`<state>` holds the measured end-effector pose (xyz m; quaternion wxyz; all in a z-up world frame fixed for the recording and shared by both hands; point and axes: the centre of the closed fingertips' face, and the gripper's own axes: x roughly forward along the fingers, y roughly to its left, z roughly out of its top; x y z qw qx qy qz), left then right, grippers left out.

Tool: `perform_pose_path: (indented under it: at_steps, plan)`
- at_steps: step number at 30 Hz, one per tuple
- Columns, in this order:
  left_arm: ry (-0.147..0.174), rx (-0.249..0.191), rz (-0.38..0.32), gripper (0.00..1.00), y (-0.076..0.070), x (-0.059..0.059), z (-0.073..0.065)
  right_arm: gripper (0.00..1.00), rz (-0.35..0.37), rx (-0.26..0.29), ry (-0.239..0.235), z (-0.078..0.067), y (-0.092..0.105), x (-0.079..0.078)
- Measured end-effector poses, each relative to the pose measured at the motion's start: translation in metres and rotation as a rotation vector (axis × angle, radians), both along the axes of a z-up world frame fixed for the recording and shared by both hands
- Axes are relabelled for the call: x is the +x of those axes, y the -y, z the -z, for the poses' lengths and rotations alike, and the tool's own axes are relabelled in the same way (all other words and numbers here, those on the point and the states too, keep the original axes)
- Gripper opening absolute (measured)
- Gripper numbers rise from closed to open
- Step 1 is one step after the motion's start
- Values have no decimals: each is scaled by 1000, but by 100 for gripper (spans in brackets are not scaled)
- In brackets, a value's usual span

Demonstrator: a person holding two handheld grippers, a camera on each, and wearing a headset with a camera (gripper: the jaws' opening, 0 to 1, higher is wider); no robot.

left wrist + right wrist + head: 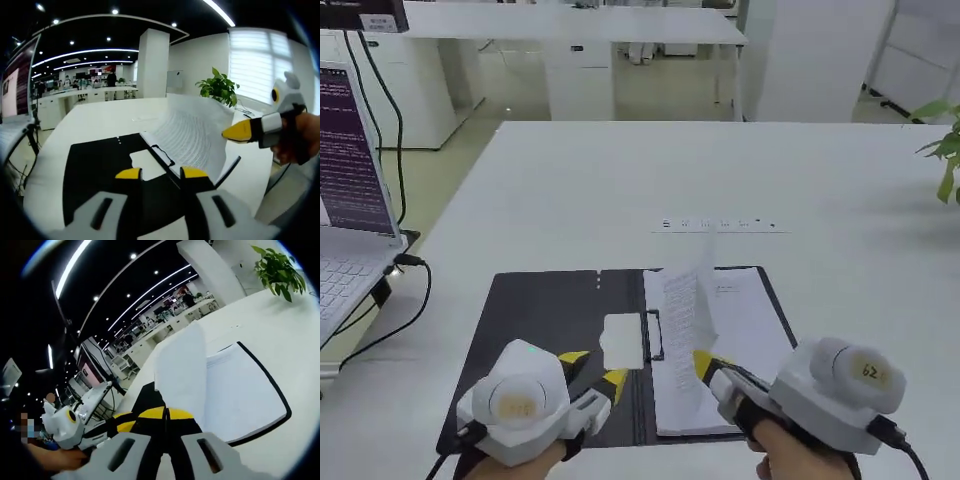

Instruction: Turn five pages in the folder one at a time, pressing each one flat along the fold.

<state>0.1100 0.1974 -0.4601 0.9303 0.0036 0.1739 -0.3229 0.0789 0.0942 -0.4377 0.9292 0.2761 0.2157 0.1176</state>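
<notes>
A black folder [530, 310] lies open on the white table, with a white label on its left cover and a stack of printed pages [750, 320] on the right. One page [685, 300] stands curled upright over the fold. My right gripper [705, 365] is shut on that page's lower edge, and the sheet [182, 370] rises from its closed yellow tips [165, 415]. My left gripper [592, 368] hovers open over the left cover near the front edge, with nothing between its fingers [161, 173]. In the left gripper view the right gripper [240, 132] holds the lifted page [190, 130].
An open laptop [350, 200] sits at the table's left edge, with a black cable [410, 300] running toward the folder. A thin strip [720, 225] lies behind the folder. A potted plant [945, 150] stands at far right. Desks fill the room beyond.
</notes>
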Motion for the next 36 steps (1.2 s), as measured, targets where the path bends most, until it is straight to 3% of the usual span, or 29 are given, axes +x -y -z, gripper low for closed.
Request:
perform_pose_path:
  at_steps: [10, 24, 29, 36]
  plan:
    - [25, -24, -88, 28, -46, 2, -14, 0, -121, -68, -12, 11, -43, 7]
    - [19, -32, -187, 28, -106, -6, -12, 0, -289, -169, -57, 42, -104, 9]
    - [7, -28, -215, 27, -121, -10, -6, 0, -333, -201, -96, 60, -119, 8]
    - [0, -22, -236, 27, -131, -15, -5, 0, -373, -247, -130, 81, -128, 7]
